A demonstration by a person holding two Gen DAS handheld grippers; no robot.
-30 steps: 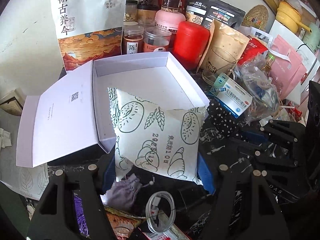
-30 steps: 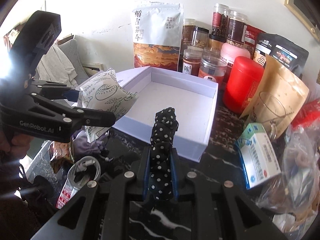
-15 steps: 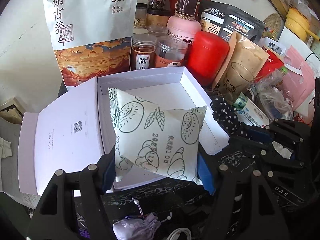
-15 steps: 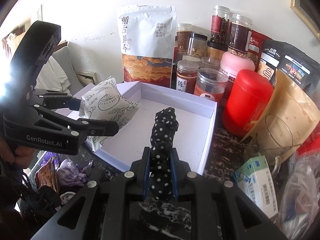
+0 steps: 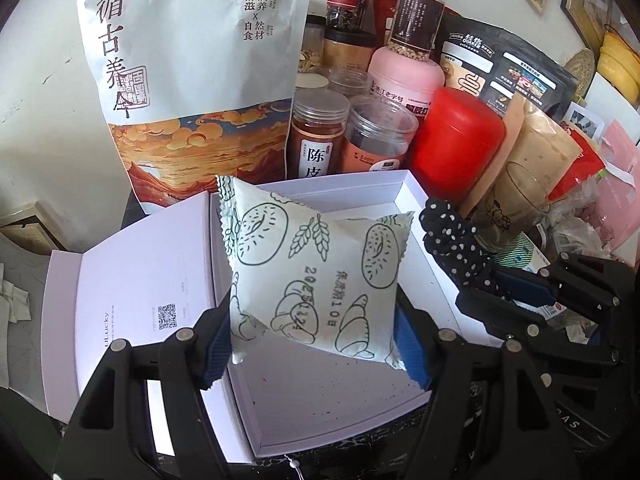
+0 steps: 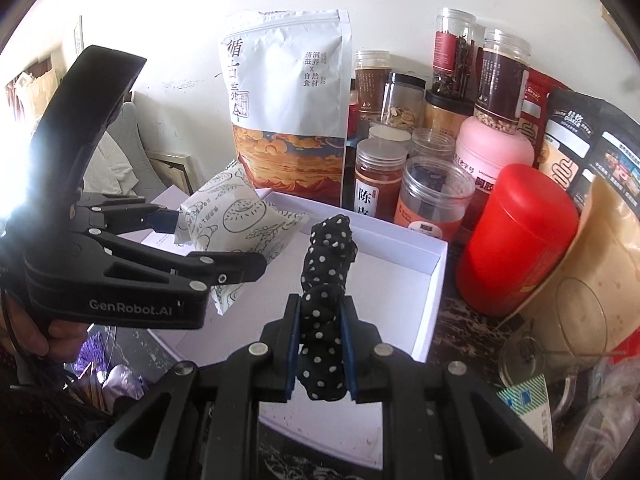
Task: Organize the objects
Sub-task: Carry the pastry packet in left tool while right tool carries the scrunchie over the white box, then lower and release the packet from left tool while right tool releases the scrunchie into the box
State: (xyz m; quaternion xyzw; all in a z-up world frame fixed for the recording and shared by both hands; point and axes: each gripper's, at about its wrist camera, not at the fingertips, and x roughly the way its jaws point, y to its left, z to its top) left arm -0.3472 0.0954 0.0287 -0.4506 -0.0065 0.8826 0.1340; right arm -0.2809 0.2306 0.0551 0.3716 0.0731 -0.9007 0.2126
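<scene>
The left gripper (image 5: 312, 340) is closed on a puffy bread packet (image 5: 316, 276), its blue pads pressed into the two lower side edges, and carries the packet above the open white box (image 5: 408, 196). The right gripper (image 6: 320, 344) is clamped narrowly on a black polka-dot scrunchie (image 6: 326, 280), which stands up out of the jaws over the box's near right part.

The packet looks light and air-filled — the film bulges between the pads, so it should give under pressure and could slip or pop if squeezed hard; the crimped side seams are the safest hold, as they are stiffer than the belly. The scrunchie is soft, limp cloth with almost no weight; it will flop on release and cannot be hurt, and any bunched fold serves as a hold.

Much is hidden. The packet covers the middle of the box floor in the left view, and the left gripper's body blocks the box's near left corner in the right view. Whether the packet's lower corner touches the box floor is hard to say — it seems to hang clear. The box's lid flap (image 5: 132, 280) is partly cut off by the gripper frame. Behind the box a tall printed pouch (image 6: 288, 104), several jars (image 6: 376, 184) and a red canister (image 6: 516, 240) crowd close to the back wall, and the clutter at far right is too distorted to name.
</scene>
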